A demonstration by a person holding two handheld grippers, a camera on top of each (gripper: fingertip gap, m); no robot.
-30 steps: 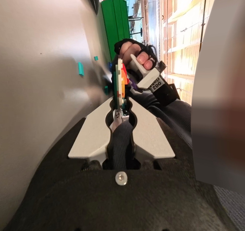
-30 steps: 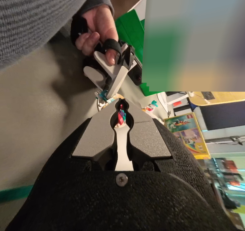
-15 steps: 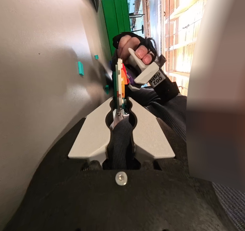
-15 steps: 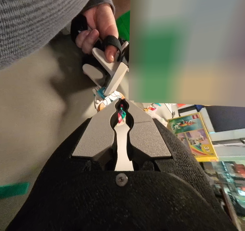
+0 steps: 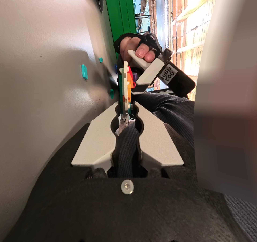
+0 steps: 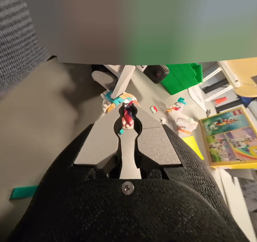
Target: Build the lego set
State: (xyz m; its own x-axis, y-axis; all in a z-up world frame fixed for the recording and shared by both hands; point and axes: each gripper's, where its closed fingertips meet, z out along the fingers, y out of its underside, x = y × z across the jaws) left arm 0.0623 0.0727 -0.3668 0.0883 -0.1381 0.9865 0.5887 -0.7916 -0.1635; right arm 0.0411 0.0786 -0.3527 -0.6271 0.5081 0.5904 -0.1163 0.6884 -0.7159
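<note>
- The flat round lego build of white, teal, orange and red plates (image 5: 125, 87) is held edge-on off the pale grey table (image 5: 41, 54), its lower rim between the tips of my left gripper (image 5: 126, 106).
- My left gripper's two light grey fingers (image 5: 100, 135) stand narrowly apart, closed only on that rim of the build.
- From my right wrist camera the same build (image 6: 119, 100) shows its round face, teal and tan tiles on top.
- My right gripper (image 6: 128, 105) meets the build from the other side; its dark grey fingers (image 6: 151, 138) are almost together, and a small cluster of red and purple bricks (image 6: 127, 119) sits in the gap. I cannot tell whether the tips truly pinch it.
- In the left view my right hand (image 5: 137, 50) grips the right tool's white trigger.
- Loose teal bricks (image 5: 84, 72) lie on the table near the build.
- Farther off on the table: a small white lego figure with a teal crest (image 6: 180, 117), a tiny mint and red piece (image 6: 154, 109), a yellow lego box (image 6: 229, 135), and a green plastic bin (image 6: 180, 78).
</note>
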